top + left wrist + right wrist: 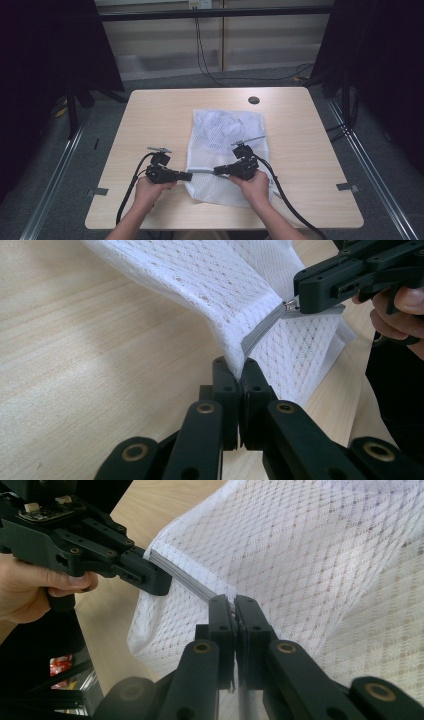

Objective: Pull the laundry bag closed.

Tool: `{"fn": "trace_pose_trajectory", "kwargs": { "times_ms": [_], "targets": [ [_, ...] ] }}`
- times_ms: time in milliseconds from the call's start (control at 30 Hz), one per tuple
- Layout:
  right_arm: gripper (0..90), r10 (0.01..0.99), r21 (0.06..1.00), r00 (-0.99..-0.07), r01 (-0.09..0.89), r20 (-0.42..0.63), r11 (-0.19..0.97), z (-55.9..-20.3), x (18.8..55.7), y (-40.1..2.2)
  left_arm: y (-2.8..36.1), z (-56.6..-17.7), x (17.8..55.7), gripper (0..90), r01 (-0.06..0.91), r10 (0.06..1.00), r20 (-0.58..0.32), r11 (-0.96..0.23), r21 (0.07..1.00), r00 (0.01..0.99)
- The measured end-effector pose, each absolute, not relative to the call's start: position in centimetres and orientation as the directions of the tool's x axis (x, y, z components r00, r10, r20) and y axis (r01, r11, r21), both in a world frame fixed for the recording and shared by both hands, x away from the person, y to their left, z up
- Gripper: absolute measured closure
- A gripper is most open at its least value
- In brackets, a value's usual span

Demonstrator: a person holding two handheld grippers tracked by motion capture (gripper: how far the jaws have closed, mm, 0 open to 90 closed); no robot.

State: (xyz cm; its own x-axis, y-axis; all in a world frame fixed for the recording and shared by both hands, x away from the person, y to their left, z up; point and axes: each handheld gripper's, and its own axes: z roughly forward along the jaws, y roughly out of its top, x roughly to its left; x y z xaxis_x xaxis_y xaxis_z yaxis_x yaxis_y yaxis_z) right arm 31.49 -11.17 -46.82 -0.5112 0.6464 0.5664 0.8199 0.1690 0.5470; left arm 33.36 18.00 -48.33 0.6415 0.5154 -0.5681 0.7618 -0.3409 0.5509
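Observation:
A white mesh bag (225, 135) lies on the wooden table (150, 115), its near left edge lifted. Along that edge runs a grey zipper (260, 332). My left gripper (239, 371) is shut on the bag's fabric at the zipper's end. My right gripper (235, 602) is shut on the small metal zipper pull (290, 305) a short way along the zipper (185, 577). In the high view the left gripper (189, 176) and right gripper (216, 170) point at each other, tips close, with the zipper (202, 170) stretched between them.
A round cable hole (254, 100) sits near the table's far edge. Black cables (205, 60) hang down to the floor behind the table. Dark curtains and stands flank both sides. Bare tabletop lies left and right of the bag.

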Motion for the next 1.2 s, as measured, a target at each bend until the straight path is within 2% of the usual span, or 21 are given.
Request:
{"fn": "trace_pose_trajectory", "kwargs": {
  "times_ms": [167,1200],
  "targets": [
    [87.0,0.663,0.553,-0.519,0.812,0.54,0.185,-46.8,31.5,-11.4,18.2,-48.4,33.4,88.6,0.768,0.522,-0.572,-0.327,0.552,0.633],
    [87.0,0.646,0.55,-0.507,0.82,0.57,0.157,-47.0,31.1,-13.5,18.1,-48.4,33.2,88.6,0.785,0.517,-0.597,-0.315,0.533,0.613]
  ]
}}
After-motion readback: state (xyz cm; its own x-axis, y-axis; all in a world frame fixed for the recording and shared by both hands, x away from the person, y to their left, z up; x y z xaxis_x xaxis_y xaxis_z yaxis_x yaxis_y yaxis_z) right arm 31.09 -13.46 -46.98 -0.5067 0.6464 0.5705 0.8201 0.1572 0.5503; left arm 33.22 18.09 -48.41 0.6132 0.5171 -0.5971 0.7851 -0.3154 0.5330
